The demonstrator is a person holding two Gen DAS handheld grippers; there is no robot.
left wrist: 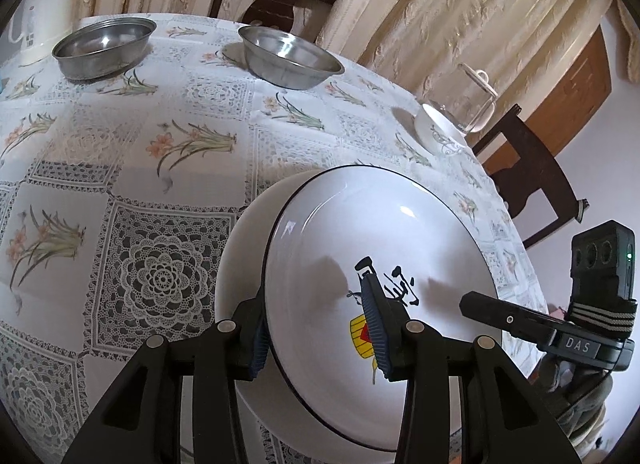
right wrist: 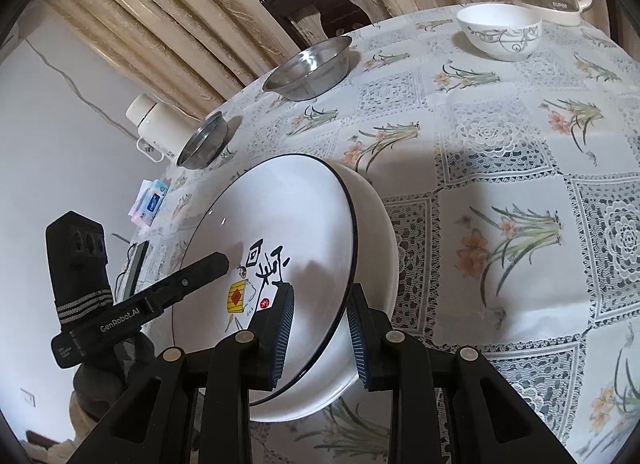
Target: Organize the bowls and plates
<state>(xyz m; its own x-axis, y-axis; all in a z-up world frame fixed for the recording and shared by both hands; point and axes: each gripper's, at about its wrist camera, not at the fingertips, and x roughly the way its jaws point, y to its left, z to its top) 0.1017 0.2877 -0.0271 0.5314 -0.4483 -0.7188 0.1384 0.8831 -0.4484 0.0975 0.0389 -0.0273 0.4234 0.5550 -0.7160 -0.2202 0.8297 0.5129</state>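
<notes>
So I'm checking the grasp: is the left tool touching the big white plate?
Touching. The left wrist view shows the left tool with its pads on both faces of the plate's rim.

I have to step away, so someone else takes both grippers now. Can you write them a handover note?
Left hand-held gripper: straddles the plate's rim, grip unclear.
Right hand-held gripper: same, on the opposite rim.
The plate is tilted, over the table.
Not yet gathered: two steel bowls at the far side, a small white bowl apart from them.
Left: set the plate down, group the bowls.
</notes>
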